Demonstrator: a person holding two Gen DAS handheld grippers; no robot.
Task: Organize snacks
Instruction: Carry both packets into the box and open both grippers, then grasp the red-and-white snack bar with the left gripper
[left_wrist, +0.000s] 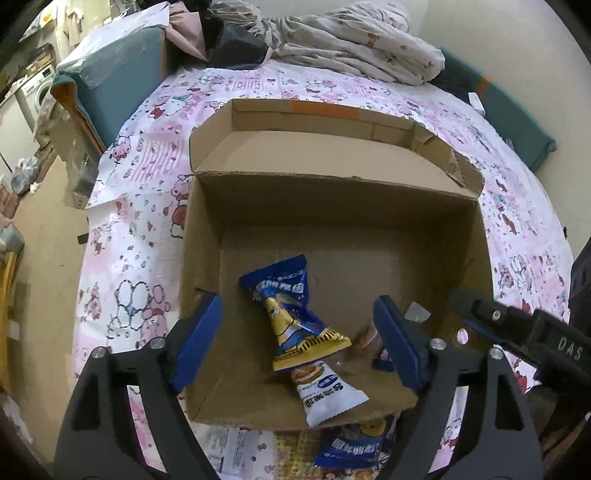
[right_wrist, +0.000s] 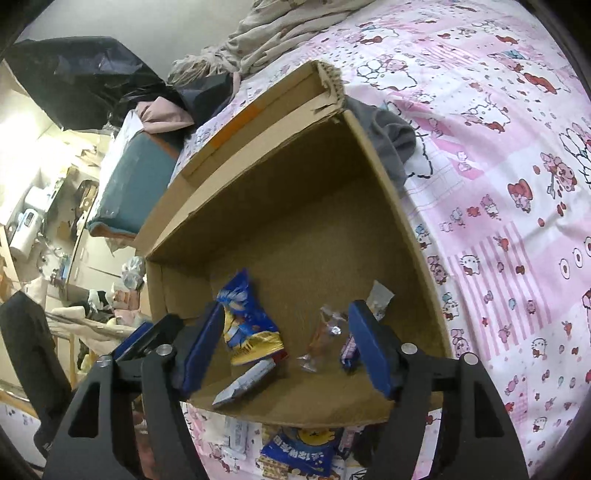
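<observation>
An open cardboard box (left_wrist: 332, 214) lies on the pink patterned bed sheet; it also shows in the right wrist view (right_wrist: 288, 206). Inside lie a blue and yellow snack packet (left_wrist: 295, 314), also seen in the right wrist view (right_wrist: 247, 325), a white snack packet (left_wrist: 328, 391) and small clear-wrapped sweets (right_wrist: 325, 339). More blue packets (left_wrist: 354, 446) lie on the sheet before the box, also in the right wrist view (right_wrist: 299, 450). My left gripper (left_wrist: 295, 339) is open and empty over the box's near edge. My right gripper (right_wrist: 284, 347) is open and empty beside it.
Crumpled bedding (left_wrist: 351, 44) and a black bag (right_wrist: 85, 77) are piled at the far end of the bed. A teal box (left_wrist: 110, 85) stands at the bed's left. Cluttered floor and furniture lie to the left.
</observation>
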